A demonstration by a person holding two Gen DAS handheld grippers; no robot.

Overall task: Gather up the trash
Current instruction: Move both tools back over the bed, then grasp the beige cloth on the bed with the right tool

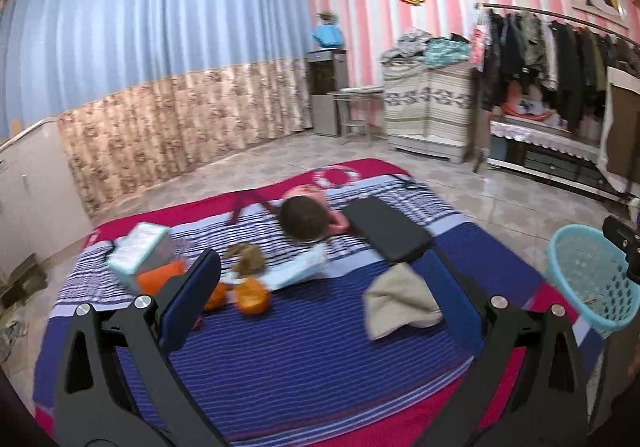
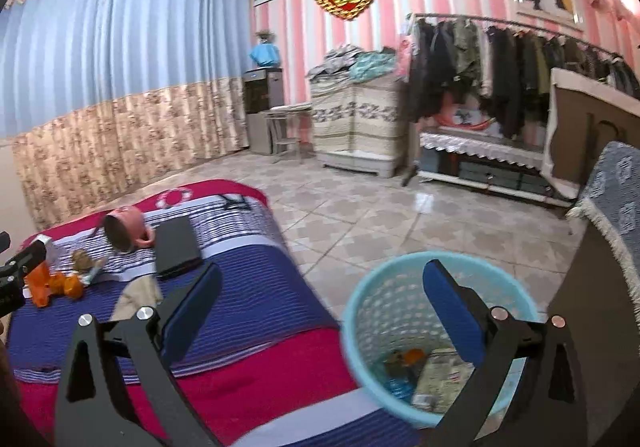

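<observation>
Indoors, a striped blanket [image 1: 304, 359] is spread on a tiled floor. Both grippers are held wide apart and empty: the left gripper [image 1: 320, 287] above the blanket, the right gripper [image 2: 324, 295] by a light blue mesh wastebasket [image 2: 384, 311] at the blanket's right edge, already containing scraps. Orange peels [image 1: 252, 297], a beige cloth [image 1: 400, 301], a tissue pack [image 1: 138, 251] and a tipped pink cup [image 2: 124, 231] are scattered farther off.

Basket [image 1: 592, 279] partly cut off by right gripper; its trash [image 2: 416, 371] blurred

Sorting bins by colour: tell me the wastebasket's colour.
Light blue wastebasket with perforated mesh walls, clearest in the right wrist view.
</observation>
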